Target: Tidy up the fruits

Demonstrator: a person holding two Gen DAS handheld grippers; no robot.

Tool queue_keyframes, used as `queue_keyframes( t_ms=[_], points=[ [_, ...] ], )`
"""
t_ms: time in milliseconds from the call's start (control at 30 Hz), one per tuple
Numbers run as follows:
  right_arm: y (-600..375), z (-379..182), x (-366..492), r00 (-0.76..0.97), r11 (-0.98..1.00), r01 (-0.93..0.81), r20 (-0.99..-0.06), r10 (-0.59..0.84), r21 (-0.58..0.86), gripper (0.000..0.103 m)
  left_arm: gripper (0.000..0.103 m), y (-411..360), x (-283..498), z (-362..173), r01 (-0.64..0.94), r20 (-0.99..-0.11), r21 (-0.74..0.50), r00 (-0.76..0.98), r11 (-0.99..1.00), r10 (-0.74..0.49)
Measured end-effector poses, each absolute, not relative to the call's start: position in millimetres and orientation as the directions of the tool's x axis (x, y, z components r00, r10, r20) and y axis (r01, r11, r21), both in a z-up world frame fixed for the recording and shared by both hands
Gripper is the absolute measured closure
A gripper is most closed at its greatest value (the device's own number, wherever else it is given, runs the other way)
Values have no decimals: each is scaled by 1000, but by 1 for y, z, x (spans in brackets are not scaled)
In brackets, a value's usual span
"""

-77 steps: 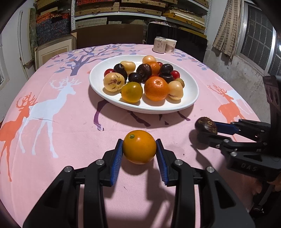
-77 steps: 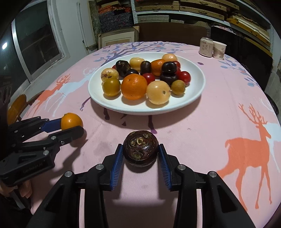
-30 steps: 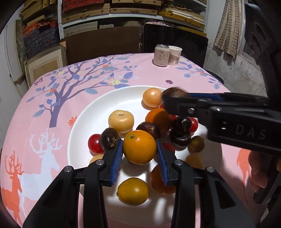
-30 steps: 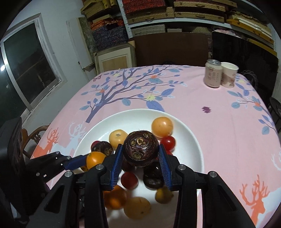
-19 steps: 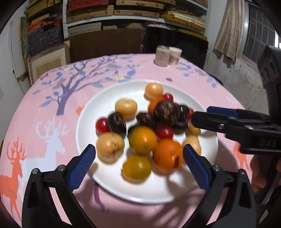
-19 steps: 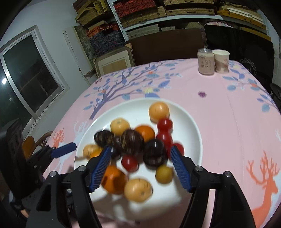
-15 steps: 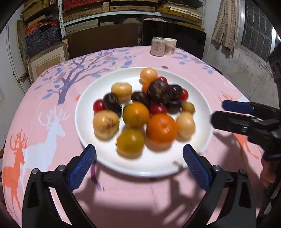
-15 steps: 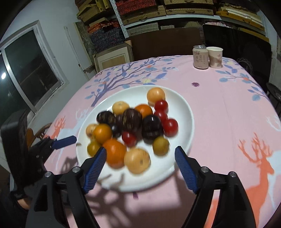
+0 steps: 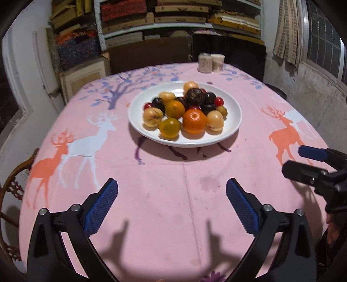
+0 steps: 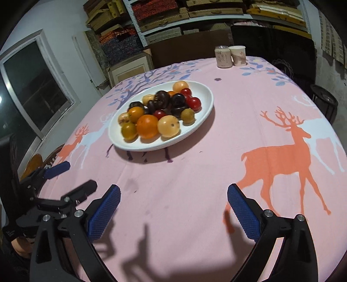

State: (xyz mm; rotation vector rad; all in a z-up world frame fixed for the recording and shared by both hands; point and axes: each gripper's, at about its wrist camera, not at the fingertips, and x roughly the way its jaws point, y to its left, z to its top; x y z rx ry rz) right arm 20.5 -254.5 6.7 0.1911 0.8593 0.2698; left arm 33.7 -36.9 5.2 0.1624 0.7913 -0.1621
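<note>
Glossy round fruits (image 9: 184, 110) heaped on smooth white plate (image 9: 235, 118), frame centre. Left gripper (image 9: 172, 200) and right gripper (image 10: 173, 202) spread wide, empty, low over cloth (image 9: 164, 217).

At the far edge of your pink deer-print surface (image 9: 173, 206), a can (image 10: 221, 56) touches a paper cup (image 10: 238, 55); shelves (image 9: 180, 19) behind.

Orange, yellow, red and dark fruits (image 9: 184, 110) lie heaped together on a white plate (image 9: 235, 117).
</note>
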Motion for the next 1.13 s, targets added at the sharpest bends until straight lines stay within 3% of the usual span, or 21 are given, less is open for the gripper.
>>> queue_keyframes(
  t_ms=[533,1133],
  points=[
    [-250,93,-72,769,957,-227,-569,289,180,3,5,-11,-54,99,108,-554,50,830,993,-63],
    [-261,91,-80,774,954,-193,-562,292,230,3,5,-17,-64,104,129,-551,58,831,990,-76]
  ],
)
